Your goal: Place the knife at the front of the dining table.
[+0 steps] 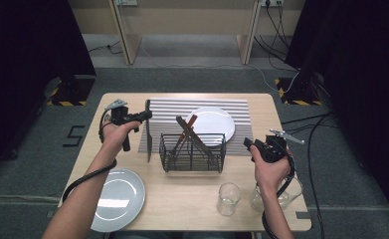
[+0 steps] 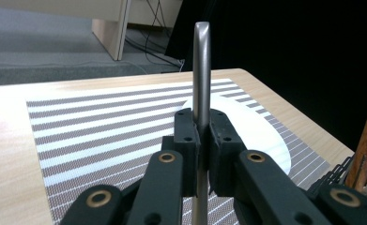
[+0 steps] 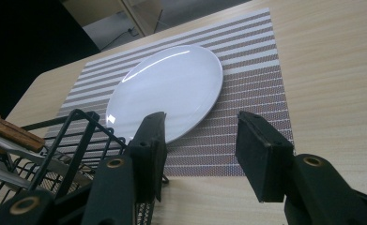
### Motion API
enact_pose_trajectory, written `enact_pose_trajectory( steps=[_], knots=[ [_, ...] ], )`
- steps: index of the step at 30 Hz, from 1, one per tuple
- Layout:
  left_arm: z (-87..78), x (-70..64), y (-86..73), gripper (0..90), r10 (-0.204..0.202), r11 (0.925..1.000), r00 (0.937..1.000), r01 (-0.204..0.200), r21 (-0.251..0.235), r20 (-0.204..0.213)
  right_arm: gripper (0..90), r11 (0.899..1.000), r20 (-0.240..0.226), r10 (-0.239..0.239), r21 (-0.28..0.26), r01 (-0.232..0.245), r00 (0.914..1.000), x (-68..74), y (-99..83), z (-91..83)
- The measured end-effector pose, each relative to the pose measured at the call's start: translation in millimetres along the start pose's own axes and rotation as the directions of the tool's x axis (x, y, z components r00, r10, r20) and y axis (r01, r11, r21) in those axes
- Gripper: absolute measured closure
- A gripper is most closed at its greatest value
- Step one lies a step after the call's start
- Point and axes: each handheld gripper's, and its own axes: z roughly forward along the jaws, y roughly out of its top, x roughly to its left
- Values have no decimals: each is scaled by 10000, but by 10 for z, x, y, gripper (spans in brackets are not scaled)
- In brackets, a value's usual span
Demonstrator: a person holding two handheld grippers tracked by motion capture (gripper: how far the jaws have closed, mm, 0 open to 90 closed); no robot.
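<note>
My left gripper (image 1: 145,116) is shut on a long grey metal knife (image 1: 148,144), held over the left edge of the striped placemat (image 1: 242,107). In the left gripper view the knife's handle (image 2: 201,70) rises straight up from between the closed pads (image 2: 186,131). My right gripper (image 1: 249,145) is open and holds nothing, just right of the black wire basket (image 1: 192,162). In the right gripper view its pads (image 3: 261,154) stand wide apart, in front of the white plate (image 3: 172,89) on the placemat (image 3: 256,70). Wooden-handled utensils (image 1: 189,124) lean in the basket.
A grey plate (image 1: 117,198) lies at the table's front left corner. Two clear glasses stand front right: one (image 1: 229,198) free, the other (image 1: 289,194) partly behind my right hand. The basket's rim (image 3: 64,140) is close to my right gripper's left jaw.
</note>
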Motion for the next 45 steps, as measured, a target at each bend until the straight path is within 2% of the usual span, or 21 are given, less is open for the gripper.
enact_pose_trajectory(
  steps=[6,15,24,28,38,45],
  knots=[
    [26,9,-1,833,-110,9994,9999,113,317,-78,530,10000,-10,19,-37,-19,10000,-3,6,-8],
    [104,30,-9,833,-303,9977,9995,300,601,32,529,10000,-1,30,-56,-30,10000,-7,10,-13],
    [222,76,-21,831,-437,9950,9989,449,898,-150,529,10000,-20,51,-63,-51,10000,-14,11,-14],
    [279,99,-64,831,-425,9923,9987,456,1149,-291,530,10000,-7,36,-79,-36,10000,-20,12,-18],
    [356,119,-116,831,-491,9881,9980,544,1436,-399,529,9999,-31,72,-84,-72,10000,-25,10,-16],
    [437,166,-189,829,-658,9808,9964,745,1803,-538,530,10000,-12,31,-68,-31,10000,-30,5,-5]
  ],
)
